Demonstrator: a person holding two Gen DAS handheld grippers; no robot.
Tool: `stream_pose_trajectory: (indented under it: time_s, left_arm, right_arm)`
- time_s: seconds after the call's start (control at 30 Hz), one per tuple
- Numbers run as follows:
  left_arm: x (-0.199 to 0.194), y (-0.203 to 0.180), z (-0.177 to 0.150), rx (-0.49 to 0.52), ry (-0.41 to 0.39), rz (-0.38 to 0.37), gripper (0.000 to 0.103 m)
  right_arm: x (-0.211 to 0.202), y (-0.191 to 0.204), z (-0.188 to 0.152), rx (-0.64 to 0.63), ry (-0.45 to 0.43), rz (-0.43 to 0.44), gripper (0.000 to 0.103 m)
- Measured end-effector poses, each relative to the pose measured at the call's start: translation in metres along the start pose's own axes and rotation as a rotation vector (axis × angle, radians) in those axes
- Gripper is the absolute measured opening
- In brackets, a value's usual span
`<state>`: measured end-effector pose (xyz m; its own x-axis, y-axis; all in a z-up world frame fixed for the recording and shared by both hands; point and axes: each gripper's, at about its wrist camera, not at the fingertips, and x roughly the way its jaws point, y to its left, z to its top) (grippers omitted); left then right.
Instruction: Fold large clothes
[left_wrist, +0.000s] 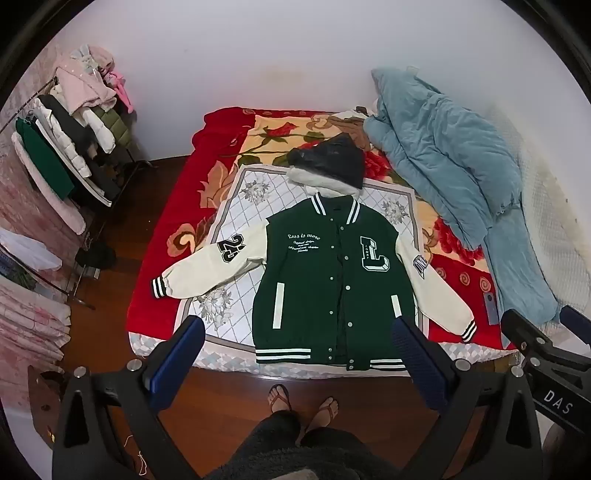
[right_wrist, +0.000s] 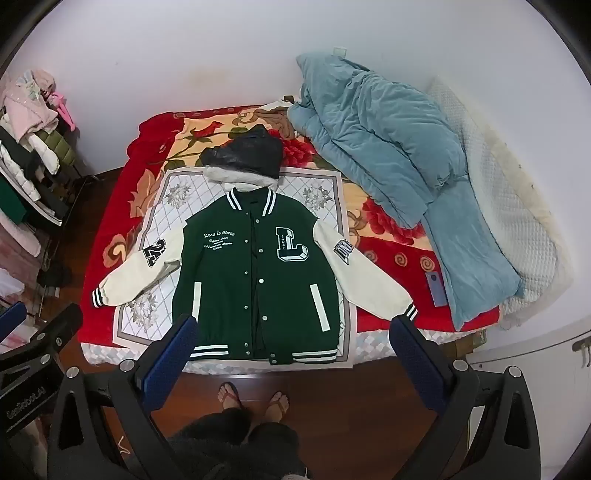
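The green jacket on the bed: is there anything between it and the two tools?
Nothing visible. The green jacket lies flat and uncovered; left tool and right tool hang open above it.

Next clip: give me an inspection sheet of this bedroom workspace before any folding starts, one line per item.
Surface: bed with red floral blanket; white quilted mat on top.
Job's things: green jacket lies flat, face up, snapped shut, cream sleeves spread; hood above collar.
Clutter: blue duvet bunched on the bed's right side; phone beside it.
Grippers: left tool and right tool both open, held above the bed's near edge, touching nothing.
Cables: nothing seen.
Surroundings: clothes rack at left, wood floor, white wall, person's sandalled feet.
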<state>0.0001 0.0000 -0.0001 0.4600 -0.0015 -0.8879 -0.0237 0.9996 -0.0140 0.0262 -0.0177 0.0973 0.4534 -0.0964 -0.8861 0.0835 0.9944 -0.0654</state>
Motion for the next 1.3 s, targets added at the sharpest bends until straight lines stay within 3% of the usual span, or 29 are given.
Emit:
stream_pose_trajectory:
  time_s: [1.3]
  left_arm:
    - [-0.009, 0.002, 0.014, -0.008, -0.018, -0.006, 0.103]
  right_arm:
    - [-0.001, 0.007, 0.003, -0.015, 0.001, -0.016, 0.103]
